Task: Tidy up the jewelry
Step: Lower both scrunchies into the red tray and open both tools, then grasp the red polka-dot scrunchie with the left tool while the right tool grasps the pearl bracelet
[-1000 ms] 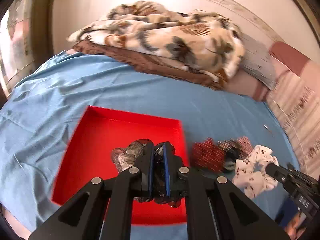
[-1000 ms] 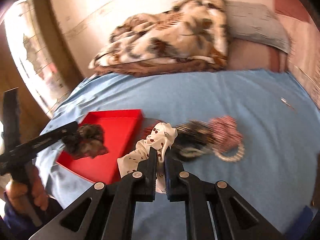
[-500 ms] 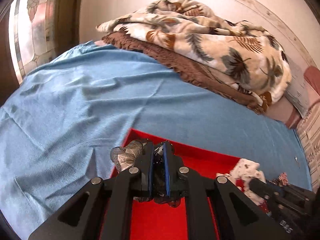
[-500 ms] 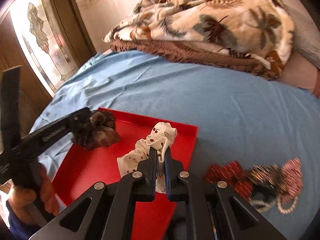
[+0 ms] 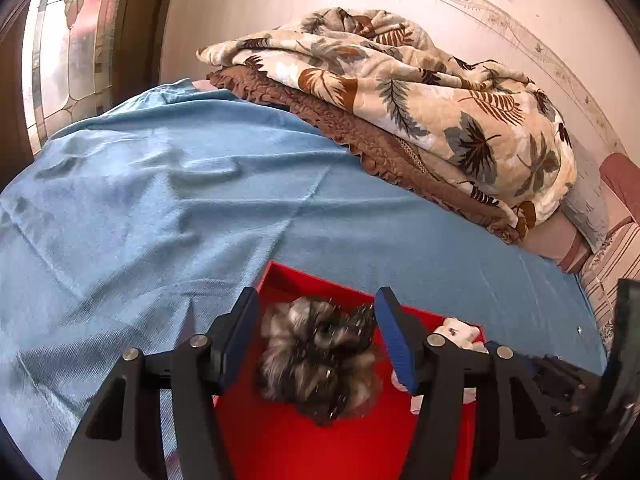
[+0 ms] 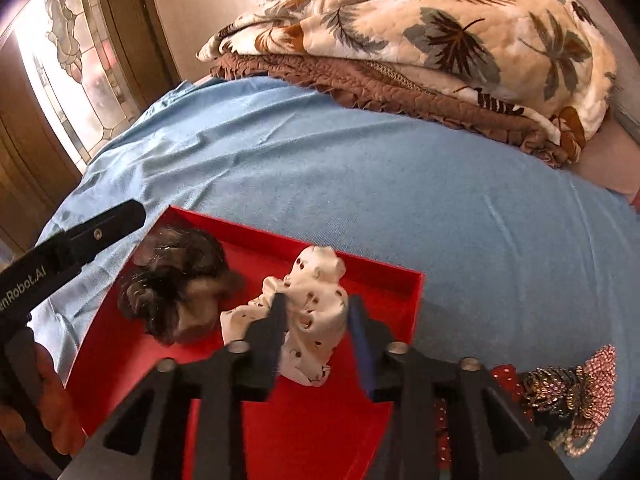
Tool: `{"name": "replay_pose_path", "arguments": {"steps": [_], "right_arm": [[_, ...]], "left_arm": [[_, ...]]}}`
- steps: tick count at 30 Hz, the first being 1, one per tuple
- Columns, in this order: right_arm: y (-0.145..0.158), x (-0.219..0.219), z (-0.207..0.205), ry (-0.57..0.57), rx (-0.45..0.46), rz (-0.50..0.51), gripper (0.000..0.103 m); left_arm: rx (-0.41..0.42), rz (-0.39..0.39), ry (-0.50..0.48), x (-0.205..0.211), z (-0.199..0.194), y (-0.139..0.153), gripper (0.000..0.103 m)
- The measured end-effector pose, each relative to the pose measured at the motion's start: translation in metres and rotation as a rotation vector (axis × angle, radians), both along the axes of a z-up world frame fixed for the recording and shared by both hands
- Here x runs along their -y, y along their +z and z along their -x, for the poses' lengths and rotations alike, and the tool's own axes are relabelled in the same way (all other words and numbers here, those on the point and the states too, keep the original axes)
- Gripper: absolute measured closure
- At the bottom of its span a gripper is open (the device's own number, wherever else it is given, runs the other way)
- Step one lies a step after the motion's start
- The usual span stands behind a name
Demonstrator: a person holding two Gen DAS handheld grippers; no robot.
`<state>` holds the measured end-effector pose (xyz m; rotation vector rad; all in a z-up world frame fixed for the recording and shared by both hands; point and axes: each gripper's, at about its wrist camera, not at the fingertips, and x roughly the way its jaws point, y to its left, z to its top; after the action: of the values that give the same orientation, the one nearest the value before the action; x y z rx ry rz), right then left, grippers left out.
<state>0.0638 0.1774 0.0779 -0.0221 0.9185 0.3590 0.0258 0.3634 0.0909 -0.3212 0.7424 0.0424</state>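
A red tray (image 6: 408,292) lies on the blue bedsheet; it also shows in the left wrist view (image 5: 280,276). My left gripper (image 5: 314,328) is open above a furry dark grey-brown scrunchie (image 5: 316,364) that lies in the tray; the scrunchie also shows in the right wrist view (image 6: 176,280). My right gripper (image 6: 318,320) is open around a white patterned scrunchie (image 6: 312,304) resting in the tray, seen partly in the left wrist view (image 5: 460,330). The left gripper's finger (image 6: 100,232) shows at the tray's left edge.
A pile of scrunchies and a pearl bracelet (image 6: 568,396) lies on the sheet right of the tray. A leaf-print blanket (image 5: 420,92) on a brown quilt (image 6: 400,88) fills the back of the bed. A stained-glass window (image 6: 64,60) is at left.
Both grippers moved over the red tray and opened. The furry scrunchie and the white scrunchie were let go and now lie in the tray.
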Motion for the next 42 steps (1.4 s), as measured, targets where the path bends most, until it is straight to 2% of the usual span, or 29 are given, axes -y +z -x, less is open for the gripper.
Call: {"name": "replay_pose_path", "arguments": {"steps": [2,6,12,16,22,29,35,39,42], "right_arm": [[0.009,0.006,0.006,-0.004,0.013,-0.01,0.061],[0.026,0.032,0.024,-0.028,0.043,-0.03,0.051],[0.043,0.122,0.066,-0.145,0.07,-0.061,0.047],[0.041,0.194,0.092,-0.26,0.085,-0.041,0.042],[0.015,0.266,0.107,-0.381,0.045,-0.069,0.042],[-0.015,0.296,0.11,-0.405,0.016,-0.125,0.042],[-0.042,0.307,0.095,-0.403,-0.065,-0.12,0.042],[-0.055,0.305,0.086,-0.392,-0.101,-0.093,0.055],[-0.058,0.299,0.08,-0.381,-0.087,-0.052,0.062]], "left_arm": [[0.003,-0.009,0.011,-0.001,0.005,-0.001,0.043],[0.013,-0.017,0.03,0.001,0.018,-0.001,0.043],[0.053,-0.062,0.008,0.026,0.042,0.014,0.043],[0.059,-0.046,-0.067,0.057,0.06,0.027,0.043],[0.028,-0.11,-0.218,0.131,0.071,0.038,0.042],[-0.08,-0.163,-0.346,0.201,0.055,0.015,0.042],[-0.193,-0.157,-0.382,0.235,0.02,-0.018,0.042],[-0.227,-0.177,-0.395,0.25,0.004,-0.034,0.042],[-0.244,-0.204,-0.405,0.257,-0.005,-0.042,0.042]]}}
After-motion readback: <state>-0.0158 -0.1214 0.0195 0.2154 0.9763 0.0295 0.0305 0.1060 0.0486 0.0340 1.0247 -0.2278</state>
